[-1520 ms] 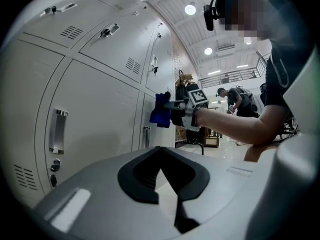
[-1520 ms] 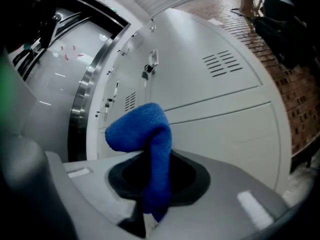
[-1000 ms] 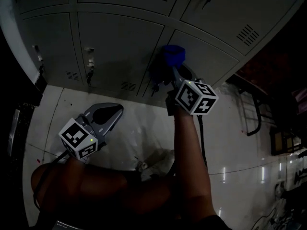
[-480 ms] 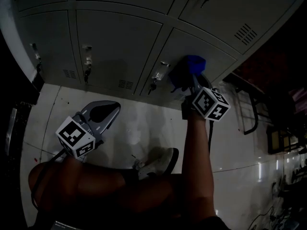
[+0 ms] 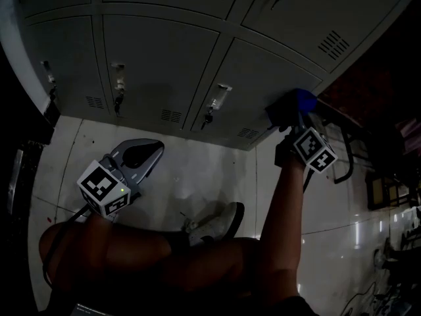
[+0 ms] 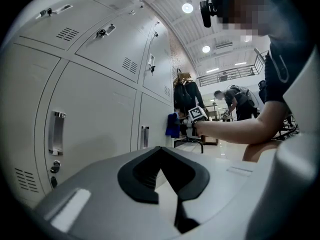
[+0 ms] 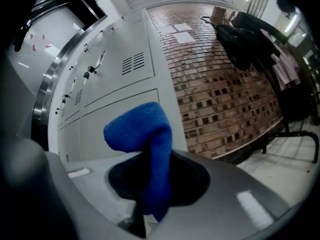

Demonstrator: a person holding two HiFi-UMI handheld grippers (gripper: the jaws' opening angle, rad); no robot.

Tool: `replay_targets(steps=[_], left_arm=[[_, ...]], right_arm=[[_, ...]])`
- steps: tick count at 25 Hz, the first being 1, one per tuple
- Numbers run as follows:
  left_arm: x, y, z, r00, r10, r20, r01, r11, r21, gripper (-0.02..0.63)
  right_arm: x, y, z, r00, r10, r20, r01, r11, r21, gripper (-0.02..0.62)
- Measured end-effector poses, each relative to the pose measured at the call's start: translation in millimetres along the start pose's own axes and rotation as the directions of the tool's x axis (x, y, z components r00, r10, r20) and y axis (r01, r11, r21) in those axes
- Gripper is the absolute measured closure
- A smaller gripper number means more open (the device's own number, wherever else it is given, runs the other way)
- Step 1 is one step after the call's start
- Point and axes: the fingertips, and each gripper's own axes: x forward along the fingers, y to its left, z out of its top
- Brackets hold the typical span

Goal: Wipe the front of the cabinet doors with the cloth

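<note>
Cloth: I see a bright blue terry cloth (image 7: 145, 134), bunched into a rounded wad at the top with a narrower tail running down into the jaws.
Cloth position: in the head view the cloth (image 5: 299, 101) sits against the lower right grey metal cabinet door (image 5: 263, 84), close to that door's right edge and just beside the end of the cabinet row.
Side look: from the left gripper view the cloth (image 6: 172, 125) shows as a small blue patch lying on the cabinet front, low on the far door.
Right gripper: the right gripper (image 7: 150, 194) has its jaws closed tight on the cloth's tail, and the wad stands out past the tips. In the head view the right gripper (image 5: 289, 118) points at the door, with my arm stretched out to it.
Contact: the cloth touches the door; I cannot tell if the jaws themselves touch metal.
Left gripper: the left gripper (image 6: 167, 184) has its jaws drawn together with nothing between them. In the head view the left gripper (image 5: 141, 157) hangs low over the pale glossy floor (image 5: 197, 170), well apart from the cloth and clear of the doors.
Doors: flat grey panels with vent slots and small key locks (image 5: 120, 104).
</note>
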Motion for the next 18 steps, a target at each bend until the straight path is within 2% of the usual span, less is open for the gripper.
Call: replay_targets(steps=[4, 7, 10, 13, 15, 18], left_arm=[[0.3, -0.8, -2.0, 1.000, -0.001, -0.006, 0.001, 1.000, 0.000, 0.600], [0.5, -1.1, -2.6, 1.000, 0.000, -0.011, 0.000, 1.000, 0.000, 0.600], [1.4, -0.6, -1.4, 1.000, 0.000, -0.009, 0.000, 1.000, 0.003, 0.600], [1.3, -0.2, -2.1, 1.000, 0.001, -0.008, -0.001, 1.000, -0.001, 0.600], [1.5, -0.3, -2.4, 1.000, 0.002, -0.008, -0.002, 1.000, -0.003, 0.600], [1.3, 0.2, -0.6, 1.000, 0.002, -0.003, -0.002, 1.000, -0.006, 0.600]], right_arm=[[-4.5, -16.7, -1.0, 1.000, -0.004, 0.015, 0.003, 0.999, 0.047, 0.526], [-4.7, -6.2, 0.5, 0.999, 0.028, 0.028, -0.029, 0.998, 0.047, 0.526], [3.4, 35.5, 1.1, 0.983, 0.178, 0.047, -0.181, 0.981, 0.069, 0.526], [14.4, 97.3, -12.9, 0.938, 0.345, 0.019, -0.346, 0.935, 0.083, 0.526], [21.3, 137.0, -32.5, 0.913, 0.406, -0.028, -0.404, 0.912, 0.068, 0.526], [30.0, 180.8, -70.1, 0.893, 0.432, -0.127, -0.436, 0.900, -0.006, 0.526]])
